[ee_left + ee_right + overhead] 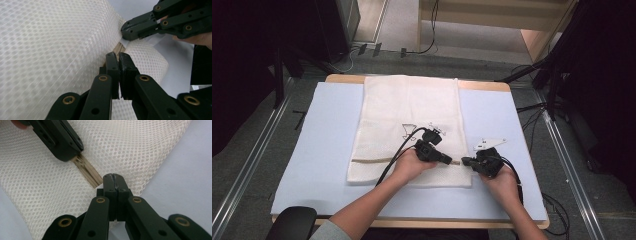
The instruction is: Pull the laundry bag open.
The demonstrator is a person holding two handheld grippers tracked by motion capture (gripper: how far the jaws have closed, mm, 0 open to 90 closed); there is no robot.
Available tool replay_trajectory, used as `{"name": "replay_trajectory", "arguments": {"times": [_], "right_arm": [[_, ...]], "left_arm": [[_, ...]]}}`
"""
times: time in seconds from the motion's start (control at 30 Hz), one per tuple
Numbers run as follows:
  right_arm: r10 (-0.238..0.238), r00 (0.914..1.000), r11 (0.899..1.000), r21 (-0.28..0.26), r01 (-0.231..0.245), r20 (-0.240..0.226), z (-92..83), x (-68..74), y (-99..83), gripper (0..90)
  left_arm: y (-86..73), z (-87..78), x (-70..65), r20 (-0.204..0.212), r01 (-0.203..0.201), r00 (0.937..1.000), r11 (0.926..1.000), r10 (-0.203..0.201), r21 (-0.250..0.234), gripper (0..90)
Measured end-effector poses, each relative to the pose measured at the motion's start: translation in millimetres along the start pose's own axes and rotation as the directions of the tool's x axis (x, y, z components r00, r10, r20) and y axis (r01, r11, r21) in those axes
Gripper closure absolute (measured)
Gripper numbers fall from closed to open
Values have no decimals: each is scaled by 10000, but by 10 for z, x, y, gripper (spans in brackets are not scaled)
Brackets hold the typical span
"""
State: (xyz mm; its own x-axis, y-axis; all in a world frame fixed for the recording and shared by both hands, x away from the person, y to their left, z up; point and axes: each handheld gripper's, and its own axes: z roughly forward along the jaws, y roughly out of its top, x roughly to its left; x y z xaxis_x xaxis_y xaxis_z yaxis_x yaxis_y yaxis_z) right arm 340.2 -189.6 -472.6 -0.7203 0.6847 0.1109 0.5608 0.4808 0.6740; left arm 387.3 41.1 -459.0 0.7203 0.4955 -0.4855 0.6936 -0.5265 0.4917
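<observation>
Both grippers sit at the near right corner of the white mesh laundry bag (pixel 409 125), which lies flat on the pale blue mat (pixel 322 150); left gripper (pixel 447 159) has its jaws pressed together on what looks like the tan zipper (pixel 87 171), right gripper (pixel 466 161) is clamped on the bag's edge at the zipper's end. Bag looks light, soft and floppy, so it will likely bunch unless held by the stiffer zipper tape or seam
</observation>
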Motion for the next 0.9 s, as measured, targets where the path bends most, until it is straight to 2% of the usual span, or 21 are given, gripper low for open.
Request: {"name": "replay_trajectory", "arguments": {"times": [0.1,0.17,0.33,0.4,0.57,0.63,0.67,0.7,0.77,0.8,0.9], "right_arm": [[40,10000,10000,-36,-40,-49,2,-7,-4,900],[221,9996,9997,-47,-221,-158,1,-18,-9,900],[207,9997,9998,-29,-208,-106,1,-12,-7,900],[240,9996,9997,-45,-241,-147,2,-15,-8,900],[302,9993,9995,-51,-303,-208,2,-24,-10,900],[285,9993,9996,-46,-286,-223,2,-25,-10,900],[267,9994,9996,-60,-268,-212,2,-28,-11,900],[265,9994,9996,-69,-267,-224,2,-30,-12,900],[258,9994,9996,-72,-260,-230,3,-30,-12,900],[289,9993,9995,-87,-291,-256,4,-33,-12,900],[296,9993,9995,-77,-298,-245,4,-32,-10,900]], "left_arm": [[-44,-124,71,53,194,9998,9998,-194,-32,888],[-74,-197,76,90,126,9999,9999,-126,-4,888],[-135,-325,74,1,-119,9999,9999,119,112,888],[-171,-394,131,33,22,10000,10000,-23,73,888],[-262,-554,211,215,238,9995,9996,-234,-153,888],[-280,-607,216,-42,164,9999,9996,-165,-232,900],[-288,-650,241,-29,188,9998,9995,-189,-248,900],[-301,-707,286,-107,303,9995,9989,-307,-349,900],[-332,-811,374,19,636,9980,9962,-636,-595,900],[-345,-848,385,-73,672,9977,9949,-680,-751,900],[-344,-878,369,72,633,9980,9939,-629,-900,900]]}}
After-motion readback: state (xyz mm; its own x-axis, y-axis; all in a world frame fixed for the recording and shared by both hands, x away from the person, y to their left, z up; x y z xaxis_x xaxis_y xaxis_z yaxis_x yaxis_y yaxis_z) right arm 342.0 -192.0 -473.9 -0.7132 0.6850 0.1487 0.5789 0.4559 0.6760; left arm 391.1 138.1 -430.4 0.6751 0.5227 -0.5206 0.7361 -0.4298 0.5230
